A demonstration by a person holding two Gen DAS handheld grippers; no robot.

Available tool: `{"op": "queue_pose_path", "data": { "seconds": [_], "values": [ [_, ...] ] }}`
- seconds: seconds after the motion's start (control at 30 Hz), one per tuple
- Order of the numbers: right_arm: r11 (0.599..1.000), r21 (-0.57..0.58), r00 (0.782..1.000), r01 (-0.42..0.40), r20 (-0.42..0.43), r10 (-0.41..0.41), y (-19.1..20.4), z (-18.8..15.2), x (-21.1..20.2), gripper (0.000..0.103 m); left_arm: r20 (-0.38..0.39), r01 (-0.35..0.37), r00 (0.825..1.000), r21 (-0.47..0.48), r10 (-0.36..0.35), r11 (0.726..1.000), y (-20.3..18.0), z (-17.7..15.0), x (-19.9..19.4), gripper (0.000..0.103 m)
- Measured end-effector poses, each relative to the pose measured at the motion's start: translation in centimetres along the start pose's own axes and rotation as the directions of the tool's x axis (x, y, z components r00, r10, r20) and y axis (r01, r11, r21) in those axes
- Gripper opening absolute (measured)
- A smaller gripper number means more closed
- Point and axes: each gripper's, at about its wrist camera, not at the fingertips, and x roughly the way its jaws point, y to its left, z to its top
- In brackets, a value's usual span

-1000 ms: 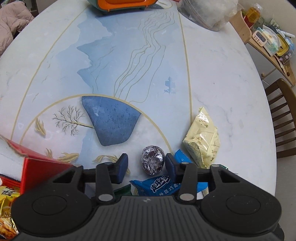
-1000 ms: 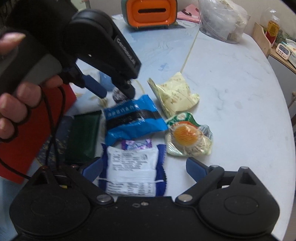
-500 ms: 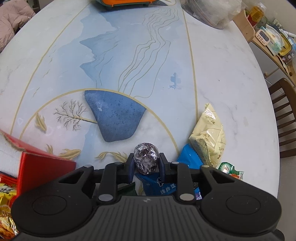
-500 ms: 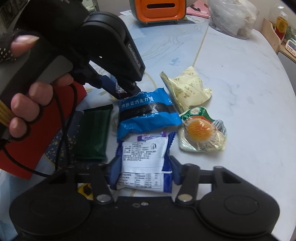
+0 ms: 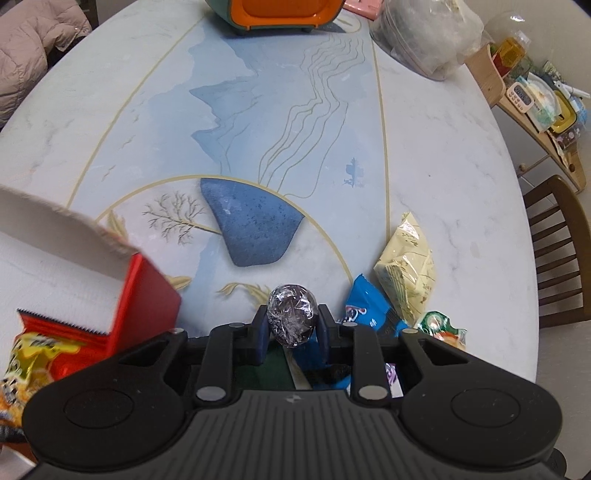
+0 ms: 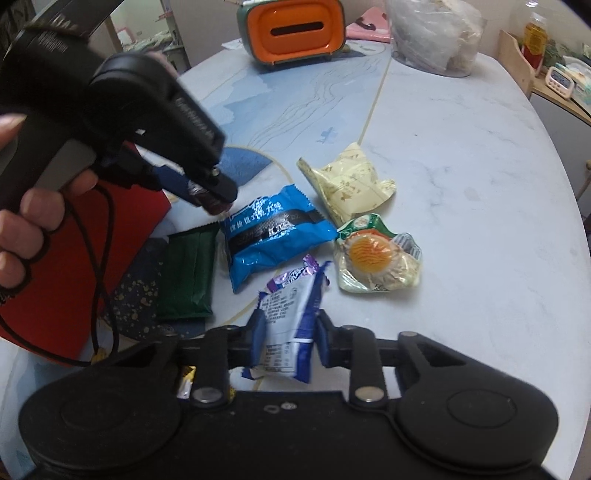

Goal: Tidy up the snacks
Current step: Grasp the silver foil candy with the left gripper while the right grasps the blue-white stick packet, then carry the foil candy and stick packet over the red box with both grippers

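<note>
My left gripper (image 5: 292, 326) is shut on a dark foil-wrapped ball (image 5: 291, 304), held just above the table (image 5: 443, 155). In the right wrist view this left gripper (image 6: 211, 198) hangs over the blue snack packet (image 6: 273, 232), with a person's hand on its grip. My right gripper (image 6: 290, 334) is closing its jaws on a white and purple snack packet (image 6: 291, 295); the pads press in its sides and the wrapper is crumpled and raised. A red box (image 5: 147, 299) with an open white inside stands at the left.
On the table lie a pale yellow packet (image 6: 347, 188), a clear packet with an orange yolk picture (image 6: 376, 258) and a dark green packet (image 6: 188, 273). An orange container (image 6: 295, 29) and a plastic bag (image 6: 436, 33) sit at the far edge. A wooden chair (image 5: 557, 251) stands at the right.
The left jaws shut on the foil ball and lifted it toward the red box. The right jaws closed from wide open onto the white and purple packet, squeezing and raising it.
</note>
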Motion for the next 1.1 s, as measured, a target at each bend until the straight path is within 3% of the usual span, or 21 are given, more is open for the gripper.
{"op": "queue_pose_path", "data": {
  "seconds": [0.23, 0.67, 1.1],
  "values": [
    [0.999, 0.035, 0.999, -0.021, 0.033, 0.020, -0.5, -0.6, -2.2, 0.012, 0.023, 0.027, 0.999, 0.006, -0.027, 1.000, 0.2, -1.1, -2.6, 0.025],
    [0.998, 0.053, 0.995, -0.035, 0.099, 0.029, 0.8, -2.4, -6.9, 0.012, 0.062, 0.079, 0.995, 0.061, -0.083, 0.995, -0.2, -4.0, -8.6, 0.025],
    [0.996, -0.008, 0.977, -0.088, 0.197, 0.088, 6.1, 0.0, -12.2, 0.012, 0.138, 0.069, 0.987, 0.112, -0.085, 0.991, 3.4, -6.1, -16.2, 0.025]
  ]
}}
